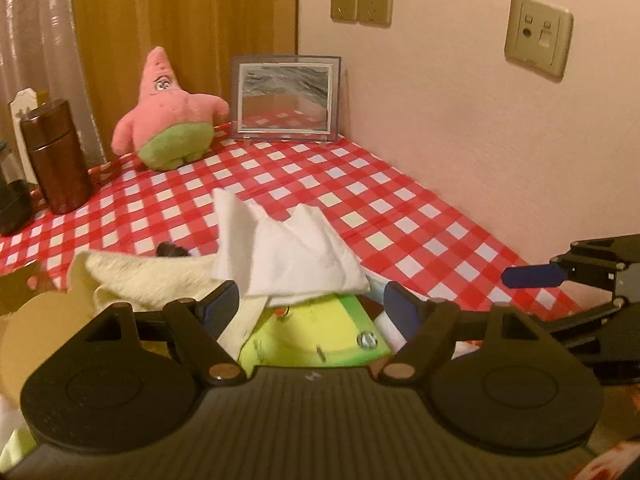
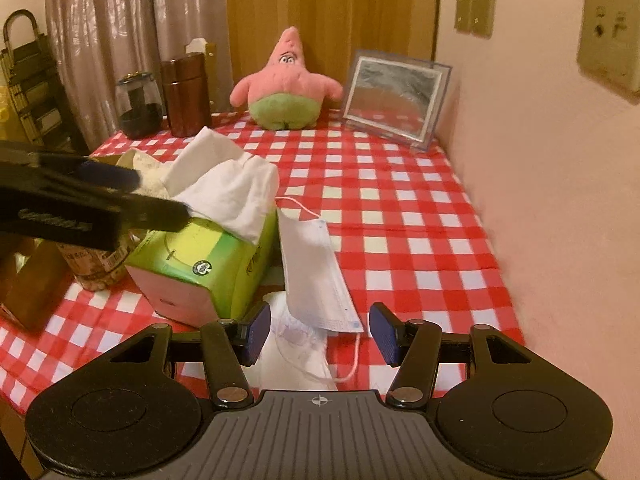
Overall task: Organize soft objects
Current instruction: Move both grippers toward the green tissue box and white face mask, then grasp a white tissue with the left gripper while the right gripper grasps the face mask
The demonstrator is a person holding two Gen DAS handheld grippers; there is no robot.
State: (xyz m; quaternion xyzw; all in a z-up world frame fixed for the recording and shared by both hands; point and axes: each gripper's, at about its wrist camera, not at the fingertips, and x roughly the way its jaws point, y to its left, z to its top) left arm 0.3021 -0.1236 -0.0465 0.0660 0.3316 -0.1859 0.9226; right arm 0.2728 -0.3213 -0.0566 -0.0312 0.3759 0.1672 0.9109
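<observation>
Your left claw hangs wide over the tissue box; your right claw, empty, brackets the mask, lower centre, ready to pinch.

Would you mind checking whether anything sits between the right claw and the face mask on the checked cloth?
Nothing visible does. The right claw stands open just short of the mask, whose near end already lies between its fingers. The tissue box stands beside the mask, on its left, off that line.
</observation>
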